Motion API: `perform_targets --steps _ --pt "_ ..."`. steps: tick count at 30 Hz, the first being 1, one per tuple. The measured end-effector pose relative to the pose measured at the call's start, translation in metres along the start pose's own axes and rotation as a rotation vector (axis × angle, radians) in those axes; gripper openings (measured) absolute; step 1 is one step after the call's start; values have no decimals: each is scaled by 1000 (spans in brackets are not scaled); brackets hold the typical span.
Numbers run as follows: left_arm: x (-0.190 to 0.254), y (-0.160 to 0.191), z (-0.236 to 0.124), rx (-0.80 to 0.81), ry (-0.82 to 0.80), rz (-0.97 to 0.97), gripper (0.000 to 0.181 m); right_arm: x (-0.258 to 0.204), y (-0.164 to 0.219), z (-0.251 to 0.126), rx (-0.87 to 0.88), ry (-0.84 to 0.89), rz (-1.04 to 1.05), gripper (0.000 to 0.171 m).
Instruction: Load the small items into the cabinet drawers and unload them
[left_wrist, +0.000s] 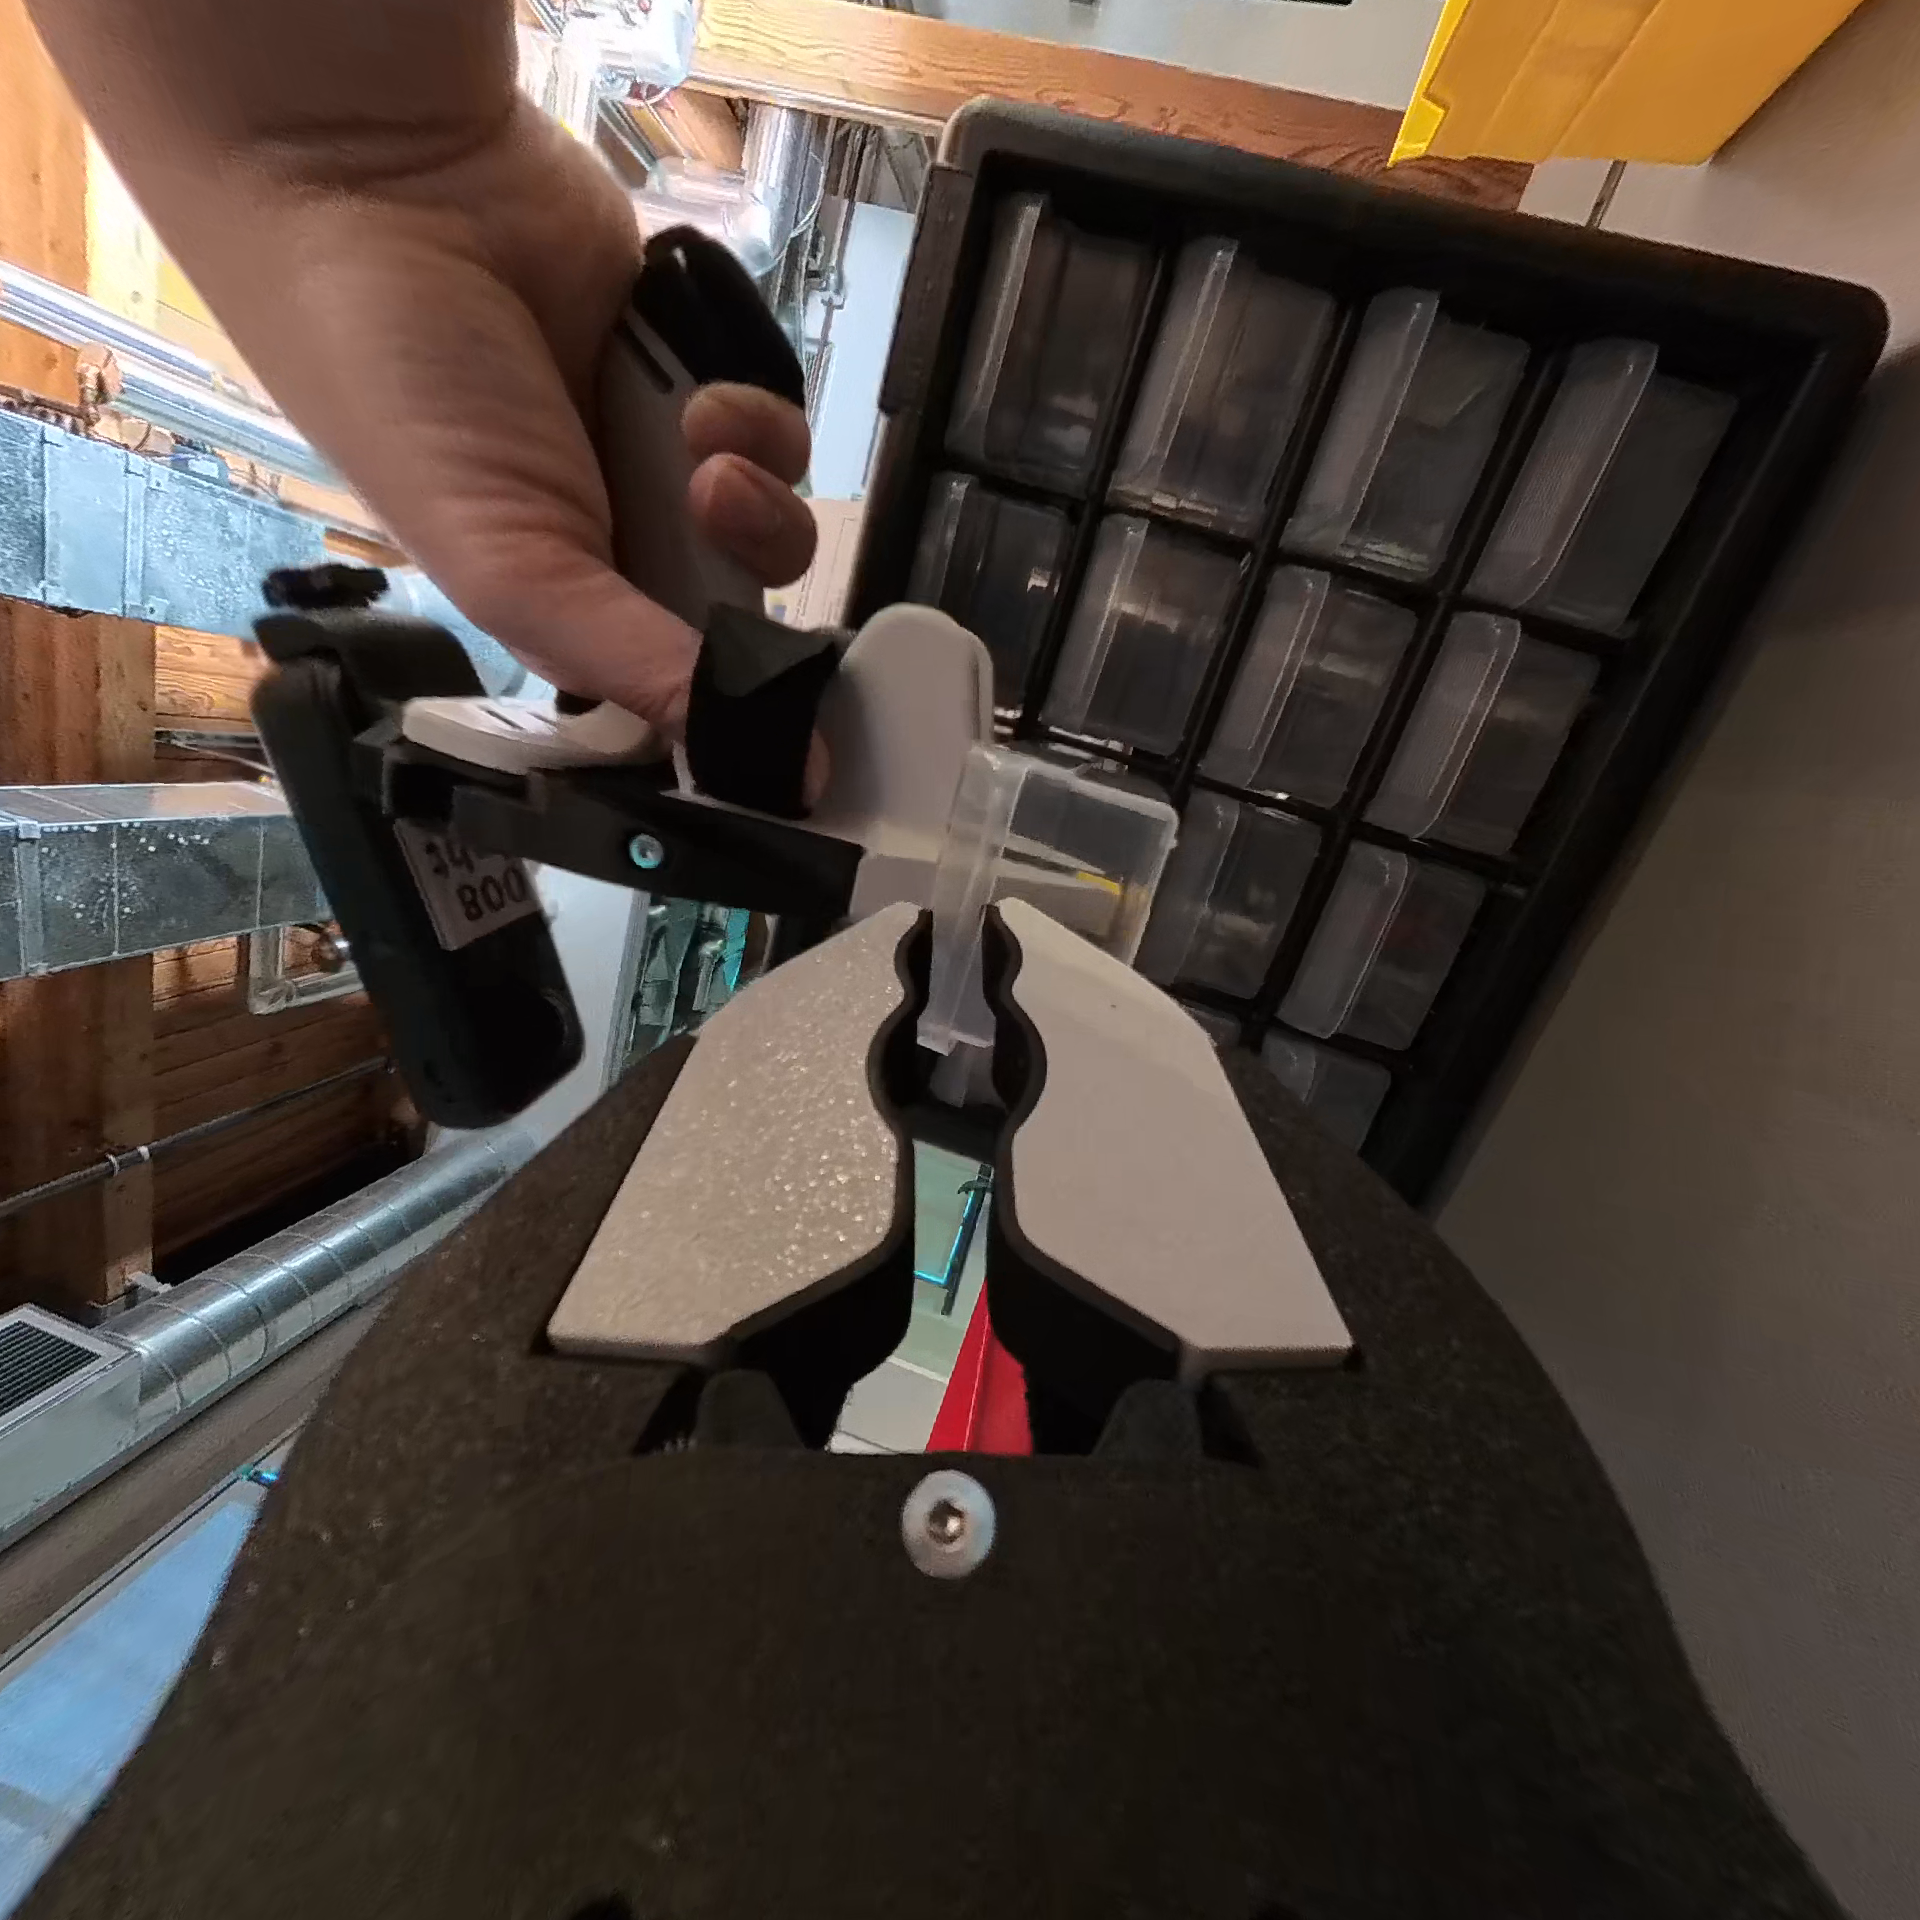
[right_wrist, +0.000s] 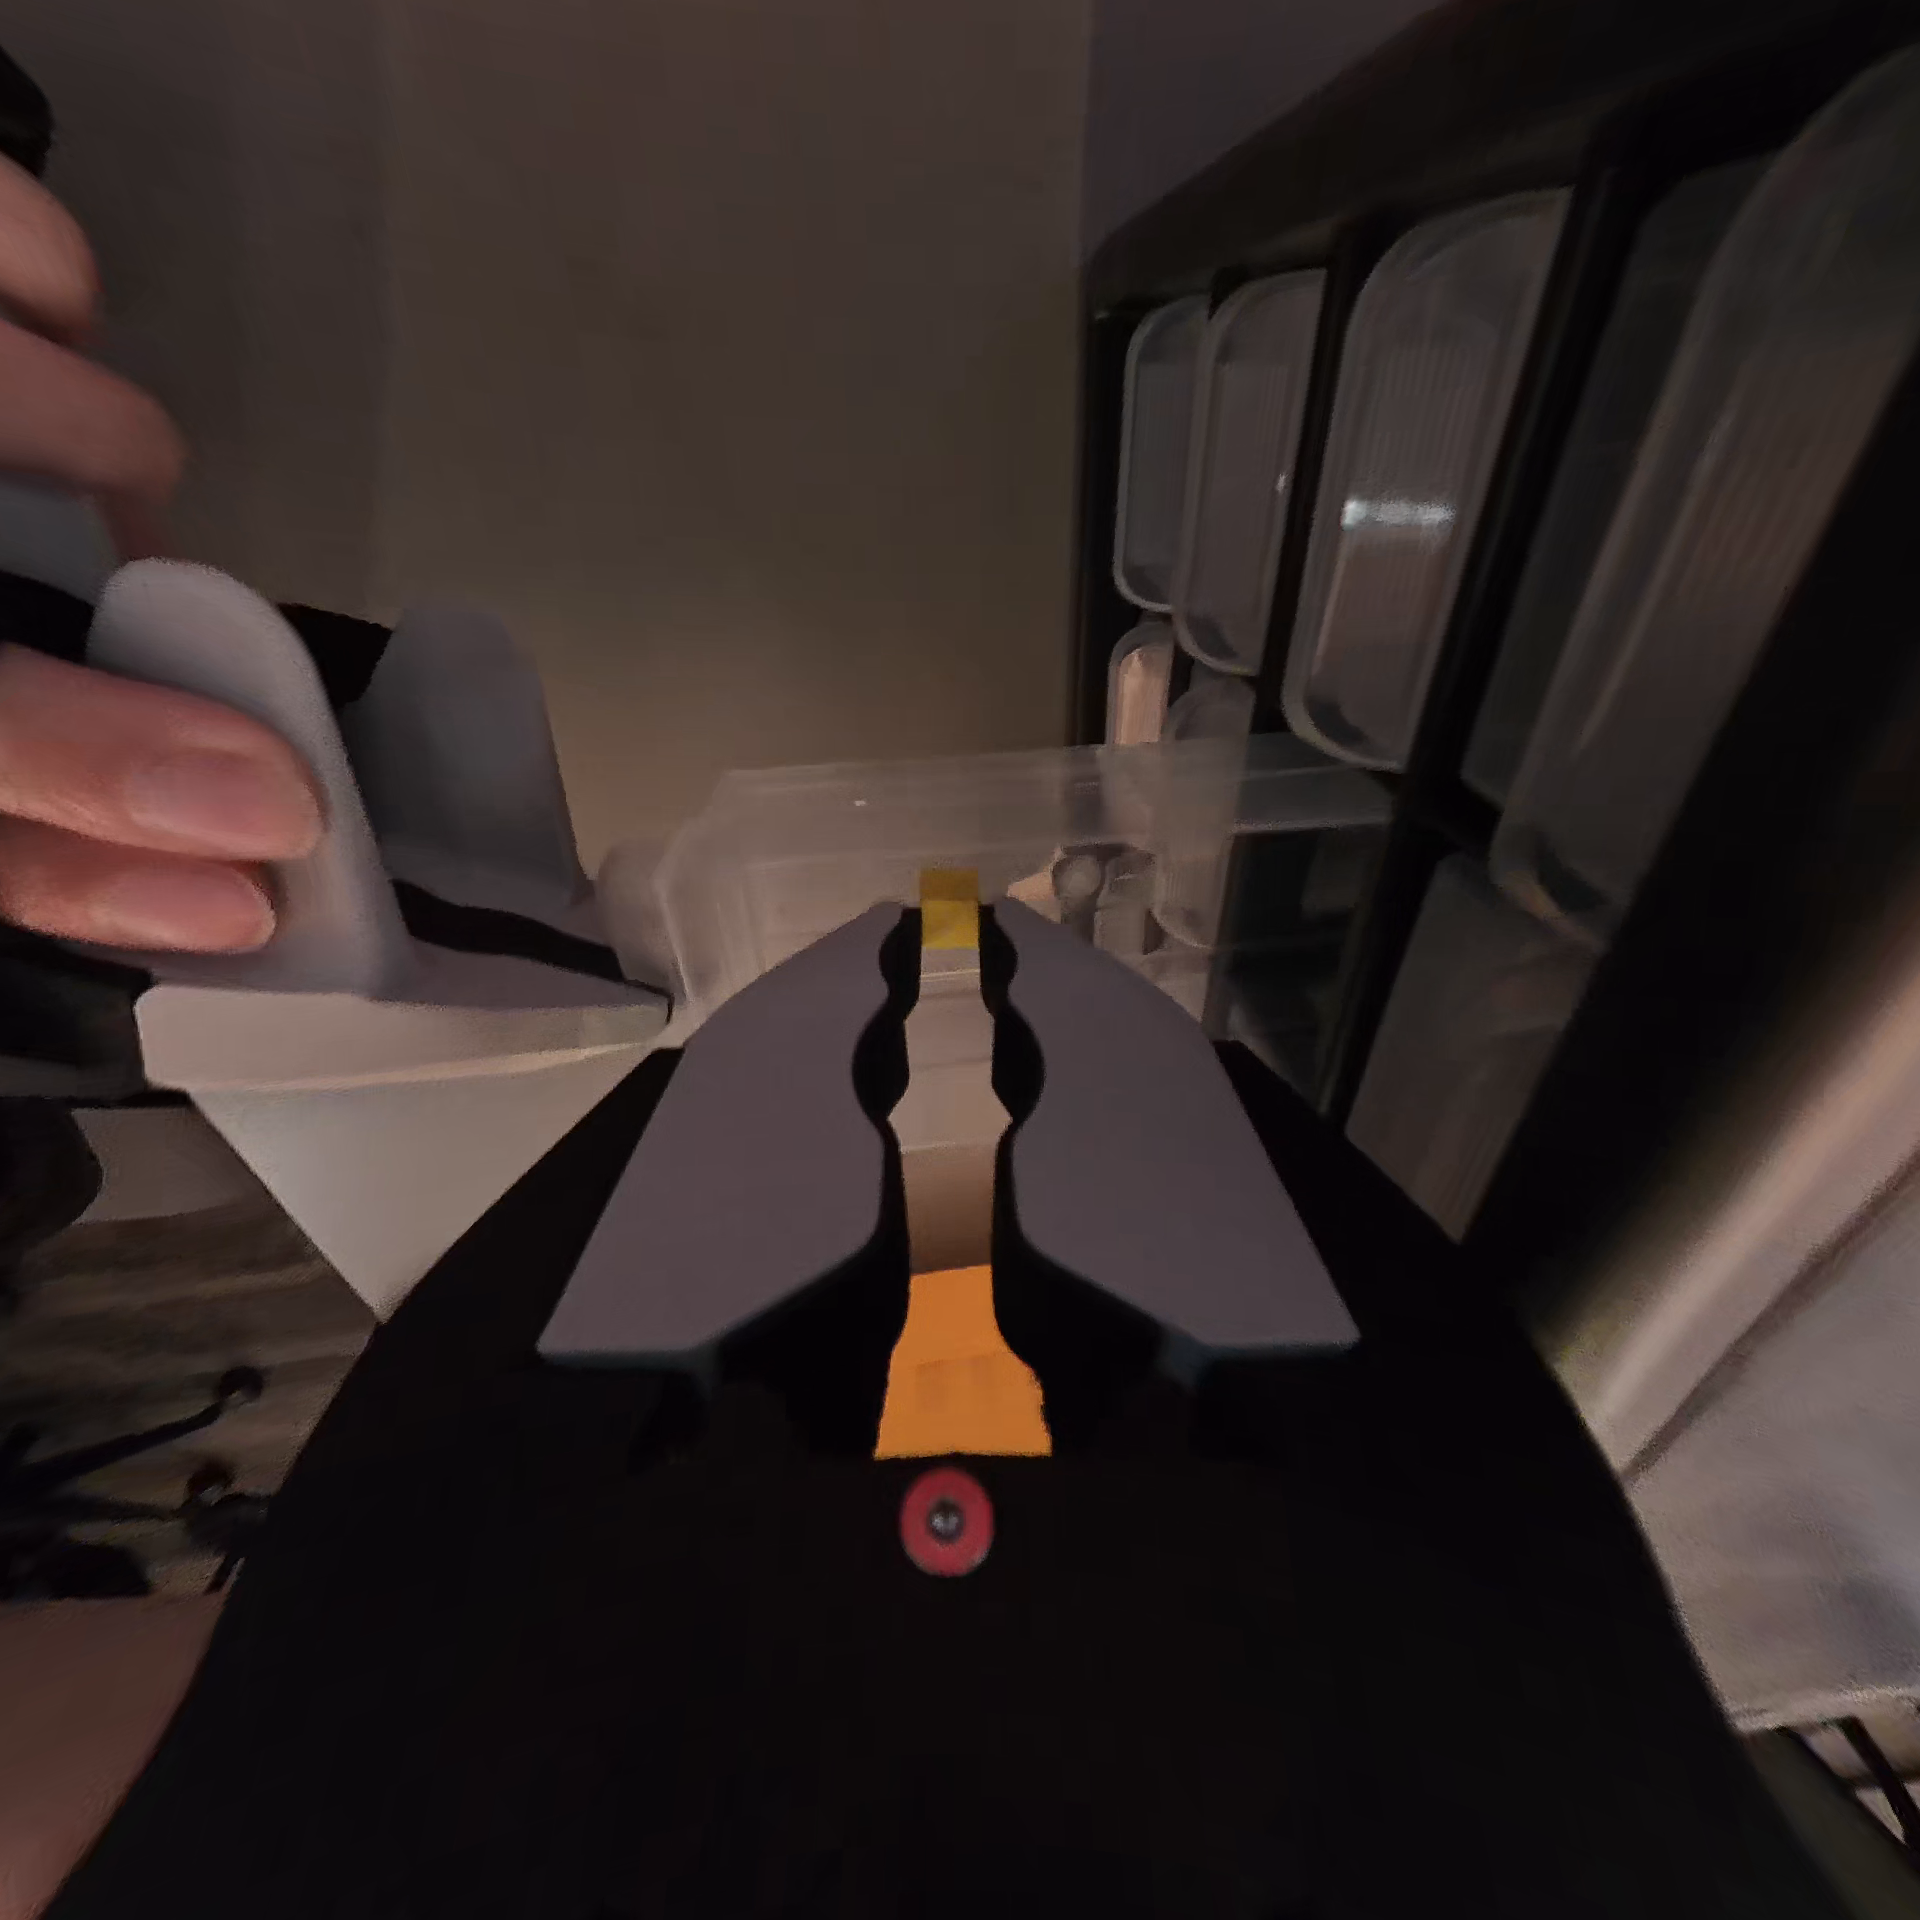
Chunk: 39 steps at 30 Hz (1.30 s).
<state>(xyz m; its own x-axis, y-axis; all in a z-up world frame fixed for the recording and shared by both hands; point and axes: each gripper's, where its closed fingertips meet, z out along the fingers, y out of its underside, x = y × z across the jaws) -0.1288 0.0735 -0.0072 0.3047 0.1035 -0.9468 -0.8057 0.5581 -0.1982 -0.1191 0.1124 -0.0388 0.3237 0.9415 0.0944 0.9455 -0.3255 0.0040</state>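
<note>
A black cabinet holds a grid of clear plastic drawers; it also shows in the right wrist view. One clear drawer is pulled out. My left gripper is shut on the drawer's clear front handle. My right gripper is shut on a small yellow item, held at the open drawer. In the left wrist view the right gripper reaches sideways into the drawer, held by a hand. In the right wrist view the left gripper sits at the drawer's front.
A yellow bin is beyond the cabinet. Wooden beams and metal ducts fill the left side. A plain grey surface runs beside the cabinet. An orange object shows below my right fingers. A pale cloth lies at the right. My hands' fingertips stand some 5 cm from each other.
</note>
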Motion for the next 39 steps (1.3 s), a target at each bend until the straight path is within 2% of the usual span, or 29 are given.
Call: perform_targets --steps 4,8,10,13,17,19,21,24,30,39 --pt "0 1 0 0 4 -3 9 4 -3 -26 159 77 21 12" --pt "2 1 1 -3 10 0 9 -4 16 -80 463 144 94 12" --pt "3 3 3 -11 14 -2 9 -2 54 -104 582 221 177 12" --pt "6 6 8 -30 24 8 9 15 143 -114 631 347 393 12" --pt "6 11 17 -53 28 14 9 42 276 -55 438 339 775 12" --pt "7 13 24 -62 29 28 9 54 320 -13 350 258 905 12" --pt "9 14 32 -80 35 38 9 68 349 25 282 186 999 12" --pt "13 15 42 -94 45 33 10 82 360 67 237 96 1042 12" --pt "15 22 62 -124 57 37 9 98 359 111 133 43 1056 12" --pt "20 26 82 -162 56 10 10 110 364 134 77 63 1082 12"
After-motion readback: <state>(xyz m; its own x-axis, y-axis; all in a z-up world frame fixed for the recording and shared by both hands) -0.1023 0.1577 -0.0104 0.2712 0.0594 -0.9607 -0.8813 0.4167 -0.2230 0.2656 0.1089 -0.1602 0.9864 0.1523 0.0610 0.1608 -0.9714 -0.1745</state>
